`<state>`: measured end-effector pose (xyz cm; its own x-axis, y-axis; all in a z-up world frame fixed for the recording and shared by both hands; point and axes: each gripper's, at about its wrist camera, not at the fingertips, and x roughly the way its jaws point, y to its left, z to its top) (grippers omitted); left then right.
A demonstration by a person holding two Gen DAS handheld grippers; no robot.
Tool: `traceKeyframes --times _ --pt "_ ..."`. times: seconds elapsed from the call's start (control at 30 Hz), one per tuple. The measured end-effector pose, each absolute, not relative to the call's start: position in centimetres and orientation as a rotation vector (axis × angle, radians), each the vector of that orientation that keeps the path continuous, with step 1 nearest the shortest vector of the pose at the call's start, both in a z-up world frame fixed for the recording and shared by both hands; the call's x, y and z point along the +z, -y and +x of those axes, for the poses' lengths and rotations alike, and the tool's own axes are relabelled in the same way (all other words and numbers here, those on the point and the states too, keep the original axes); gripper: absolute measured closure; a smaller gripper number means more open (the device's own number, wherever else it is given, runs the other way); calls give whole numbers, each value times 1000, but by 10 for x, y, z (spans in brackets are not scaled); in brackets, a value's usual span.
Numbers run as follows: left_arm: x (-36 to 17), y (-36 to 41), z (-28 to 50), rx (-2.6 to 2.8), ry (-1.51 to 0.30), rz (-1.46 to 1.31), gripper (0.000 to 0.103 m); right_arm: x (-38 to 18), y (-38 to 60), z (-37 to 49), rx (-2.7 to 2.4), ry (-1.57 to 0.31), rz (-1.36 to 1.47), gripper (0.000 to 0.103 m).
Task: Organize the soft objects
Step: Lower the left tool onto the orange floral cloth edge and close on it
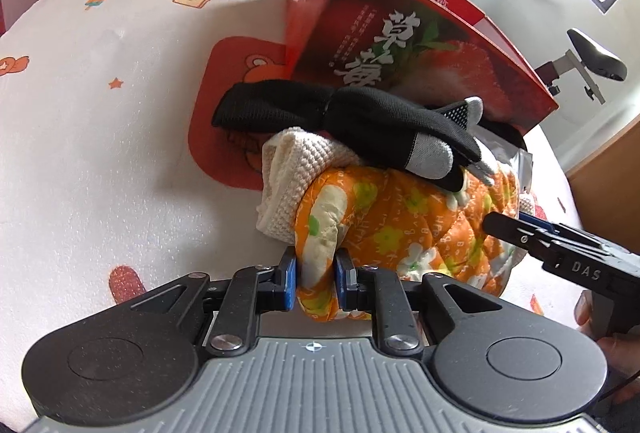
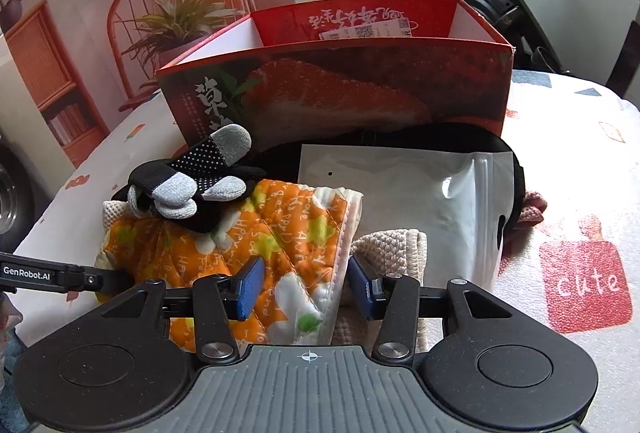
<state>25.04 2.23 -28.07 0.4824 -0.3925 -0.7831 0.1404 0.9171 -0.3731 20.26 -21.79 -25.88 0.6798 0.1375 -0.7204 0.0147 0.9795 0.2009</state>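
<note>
An orange flowered quilted mitt (image 1: 404, 217) lies on the table with a black glove with grey fingertips (image 1: 360, 117) on top and a cream knitted cloth (image 1: 296, 173) beside it. My left gripper (image 1: 316, 269) is shut on the mitt's thumb end. In the right wrist view my right gripper (image 2: 306, 283) is open, its blue pads either side of the mitt's white cuff (image 2: 336, 257); the glove (image 2: 196, 185) rests on the mitt (image 2: 240, 245). The right gripper also shows in the left wrist view (image 1: 504, 225).
An open red strawberry box (image 2: 360, 89) stands behind the pile, also in the left wrist view (image 1: 404, 29). A silver zip pouch (image 2: 404, 193) lies on a black item (image 2: 516, 169). A pink knitted piece (image 2: 532, 209) is at the right. The tablecloth (image 1: 100, 113) is white with cartoon prints.
</note>
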Motion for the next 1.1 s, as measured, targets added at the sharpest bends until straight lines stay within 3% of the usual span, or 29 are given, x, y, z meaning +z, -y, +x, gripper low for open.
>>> traceKeyframes --times 0.73,1.1 --pt "-287 -23 247 -340 -1005 -243 79 -277 224 191 59 -869 303 56" --pt "-286 -22 245 -335 -1001 -231 78 -269 216 177 60 -889 258 63"
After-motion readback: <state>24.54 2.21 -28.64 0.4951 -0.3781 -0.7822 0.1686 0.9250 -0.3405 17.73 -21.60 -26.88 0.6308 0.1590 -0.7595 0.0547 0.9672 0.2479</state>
